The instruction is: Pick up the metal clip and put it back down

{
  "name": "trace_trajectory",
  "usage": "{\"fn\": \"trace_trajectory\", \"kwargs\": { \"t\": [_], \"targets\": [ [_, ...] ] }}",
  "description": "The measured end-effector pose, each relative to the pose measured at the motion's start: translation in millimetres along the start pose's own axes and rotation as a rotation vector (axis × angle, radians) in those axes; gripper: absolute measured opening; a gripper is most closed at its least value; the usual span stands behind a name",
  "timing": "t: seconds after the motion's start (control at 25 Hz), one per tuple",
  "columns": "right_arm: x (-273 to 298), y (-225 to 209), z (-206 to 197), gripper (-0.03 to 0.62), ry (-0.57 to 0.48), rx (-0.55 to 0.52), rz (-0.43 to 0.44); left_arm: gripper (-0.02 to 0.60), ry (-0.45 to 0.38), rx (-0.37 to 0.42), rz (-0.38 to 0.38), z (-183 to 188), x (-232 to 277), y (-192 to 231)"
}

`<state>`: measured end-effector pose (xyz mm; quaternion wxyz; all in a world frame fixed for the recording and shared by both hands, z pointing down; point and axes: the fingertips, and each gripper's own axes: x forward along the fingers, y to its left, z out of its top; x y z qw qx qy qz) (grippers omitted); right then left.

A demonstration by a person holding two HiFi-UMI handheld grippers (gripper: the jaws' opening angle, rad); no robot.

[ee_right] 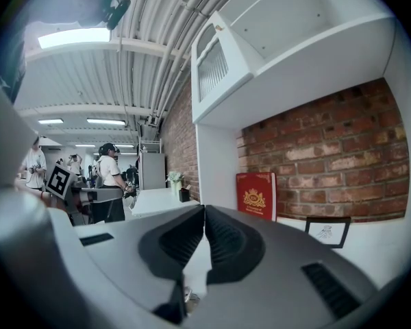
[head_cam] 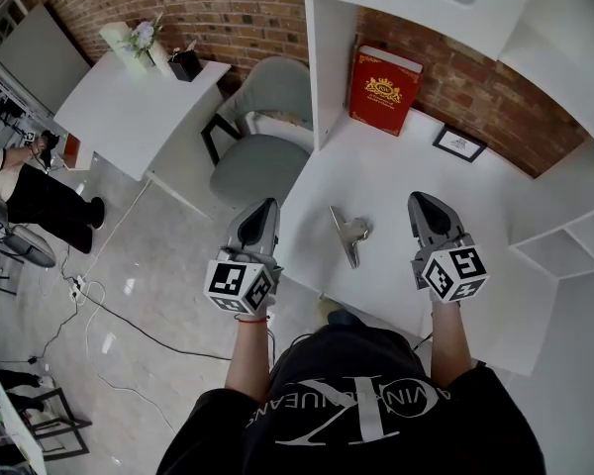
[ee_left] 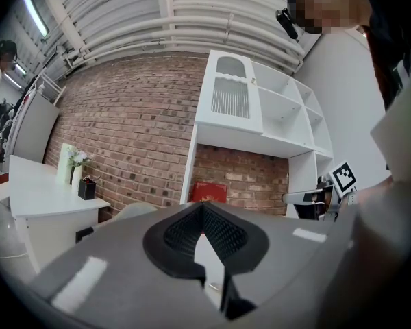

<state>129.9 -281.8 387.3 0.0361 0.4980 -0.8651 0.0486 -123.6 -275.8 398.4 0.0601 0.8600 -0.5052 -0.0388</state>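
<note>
The red book (head_cam: 384, 89) stands upright against the brick wall at the back of the white desk (head_cam: 396, 181); its cover bears a gold emblem with lines of gold print too small to read; near it, to its right, leans a small black-framed picture (head_cam: 460, 144) whose drawing and caption cannot be made out. The black shirt (head_cam: 356, 414) of the person holding the tools carries white lettering seen upside down, partly cut off by the frame edge and only legible in fragments. Each tool's cube shows black-and-white square markers.

On the white side table (head_cam: 129, 112), well apart to the left, a pale vase (head_cam: 129, 47) holds a few flowers; beside it a black holder (head_cam: 185, 64) contains something thin that cannot be identified; a grey chair (head_cam: 262, 156) sits between that table and the desk.

The metal clip (head_cam: 348, 236) lies flat on the desk, between the two tools and touching neither. The left gripper (head_cam: 267, 209) has its jaws pressed together at the tips with nothing in them; the right gripper (head_cam: 419, 201) is likewise fully closed and empty. Both hover level over the desk's near edge; the hands behind the cubes are mostly hidden.
</note>
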Motion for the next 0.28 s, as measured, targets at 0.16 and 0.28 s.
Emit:
{"fn": "trace_trajectory", "kwargs": {
  "t": [0.16,0.28],
  "targets": [
    [1.9,1.2,-0.3,0.014,0.001,-0.001,0.005,0.008,-0.002,-0.006,0.001,-0.7,0.5,1.1],
    [3.3,1.4,-0.2,0.014,0.001,0.0,0.007,0.008,-0.005,-0.011,0.0,-0.5,1.5,2.3]
  ]
}}
